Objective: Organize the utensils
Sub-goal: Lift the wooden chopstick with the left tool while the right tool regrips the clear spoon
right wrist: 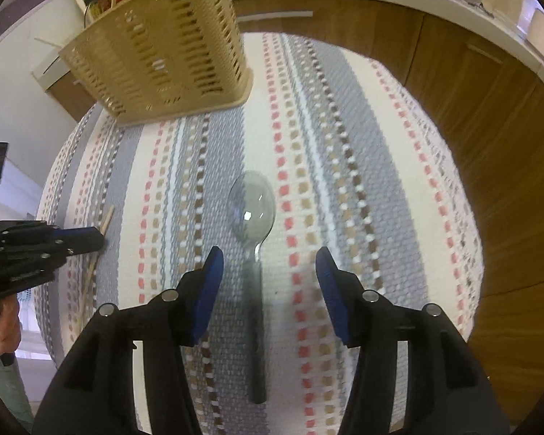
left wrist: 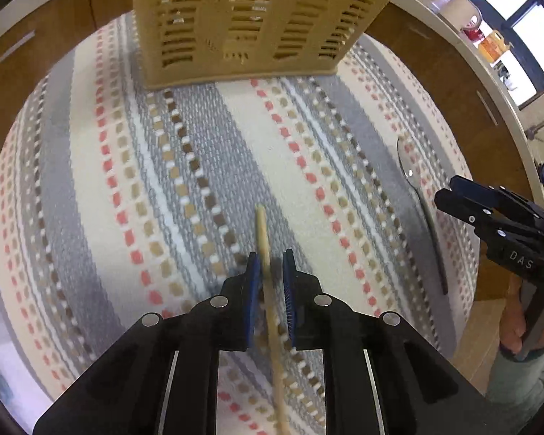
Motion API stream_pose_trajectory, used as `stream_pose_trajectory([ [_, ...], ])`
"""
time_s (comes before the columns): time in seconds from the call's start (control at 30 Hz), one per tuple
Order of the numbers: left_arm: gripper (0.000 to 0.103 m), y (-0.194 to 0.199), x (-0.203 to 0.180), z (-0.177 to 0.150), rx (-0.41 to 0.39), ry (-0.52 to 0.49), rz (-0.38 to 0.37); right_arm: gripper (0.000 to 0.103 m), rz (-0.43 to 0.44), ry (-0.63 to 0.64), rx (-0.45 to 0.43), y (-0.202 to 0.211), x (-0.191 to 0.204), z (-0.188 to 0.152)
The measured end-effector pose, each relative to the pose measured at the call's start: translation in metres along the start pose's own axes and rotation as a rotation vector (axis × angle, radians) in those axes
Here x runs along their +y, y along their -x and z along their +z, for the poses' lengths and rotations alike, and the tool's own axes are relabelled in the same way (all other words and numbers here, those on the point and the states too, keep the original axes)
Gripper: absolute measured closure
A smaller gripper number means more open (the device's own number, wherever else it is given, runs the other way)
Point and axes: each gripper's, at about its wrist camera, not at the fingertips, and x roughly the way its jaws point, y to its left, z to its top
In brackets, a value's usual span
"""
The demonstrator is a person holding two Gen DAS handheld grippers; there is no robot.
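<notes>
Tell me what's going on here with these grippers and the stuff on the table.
A person is sorting utensils on a striped cloth. The left gripper straddles a wooden chopstick, not yet clamped. The right gripper is open over a spoon lying flat. The slotted tan basket stands beyond them.

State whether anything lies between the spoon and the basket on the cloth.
Nothing visible does: only bare striped cloth lies between the spoon and the basket. The chopstick lies off to the left.
</notes>
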Motion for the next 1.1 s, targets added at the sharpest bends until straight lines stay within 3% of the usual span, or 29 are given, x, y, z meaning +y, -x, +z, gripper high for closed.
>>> stream_pose_trajectory([
  [0.13,0.091,-0.003,-0.012,0.007,0.030,-0.052,0.032,0.053,0.058,-0.025,0.026,-0.007,-0.002,0.012],
  [0.37,0.087,-0.007,-0.012,0.015,0.063,-0.057,0.011,0.053,0.100,-0.050,0.096,-0.025,0.006,0.029],
  [0.6,0.086,-0.012,-0.011,0.016,0.070,-0.065,0.016,0.053,0.035,-0.030,0.130,-0.046,0.020,0.039],
  [0.67,0.099,-0.014,-0.011,0.017,0.060,-0.060,0.044,0.053,0.005,-0.015,0.130,-0.047,0.025,0.038],
  [0.77,0.099,-0.015,-0.009,0.014,0.035,-0.054,0.040,0.055,-0.051,0.029,0.120,-0.050,0.036,0.035],
  [0.83,0.100,-0.013,-0.008,0.012,0.010,-0.037,0.034,0.073,-0.100,0.055,0.104,-0.050,0.042,0.034],
  [0.97,0.100,-0.008,-0.003,0.005,-0.072,0.008,0.006,0.073,-0.082,0.081,0.088,-0.046,0.045,0.030],
  [1.1,0.100,0.019,-0.001,0.001,-0.197,0.044,0.009,0.073,-0.082,0.126,-0.007,-0.020,0.054,0.022],
])
